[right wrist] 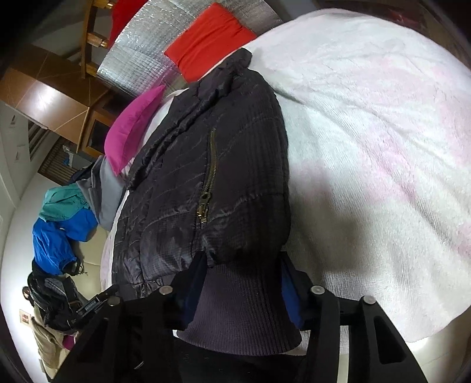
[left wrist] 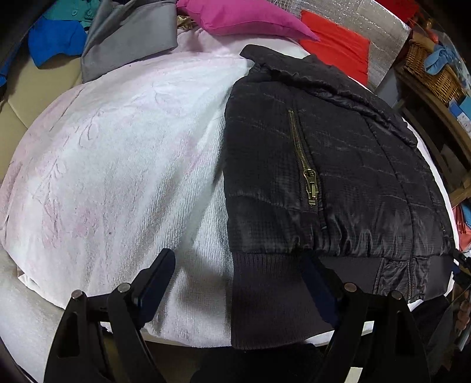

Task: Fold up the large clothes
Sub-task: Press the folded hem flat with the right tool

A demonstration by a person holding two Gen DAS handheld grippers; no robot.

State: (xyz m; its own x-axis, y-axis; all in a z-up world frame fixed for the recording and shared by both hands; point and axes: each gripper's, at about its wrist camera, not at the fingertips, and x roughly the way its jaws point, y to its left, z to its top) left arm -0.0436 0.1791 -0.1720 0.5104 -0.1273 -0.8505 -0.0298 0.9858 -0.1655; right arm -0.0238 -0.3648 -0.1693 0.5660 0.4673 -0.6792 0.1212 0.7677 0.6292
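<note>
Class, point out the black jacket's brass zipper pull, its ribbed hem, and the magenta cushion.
brass zipper pull [left wrist: 312, 188], left wrist view, on the metal tab.
ribbed hem [right wrist: 235, 312], right wrist view, mid-knit.
magenta cushion [left wrist: 241, 17], left wrist view, top face.

Both wrist cameras look down from close above the black jacket [left wrist: 323, 176] [right wrist: 206, 191] on the white towel [left wrist: 117, 162] [right wrist: 368, 147], the right view rolled sideways.

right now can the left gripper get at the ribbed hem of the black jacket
Probably yes. The left gripper is open, and the ribbed hem already lies between its fingers, one finger over the white towel, the other over the black jacket. Nothing lies in between.
</note>
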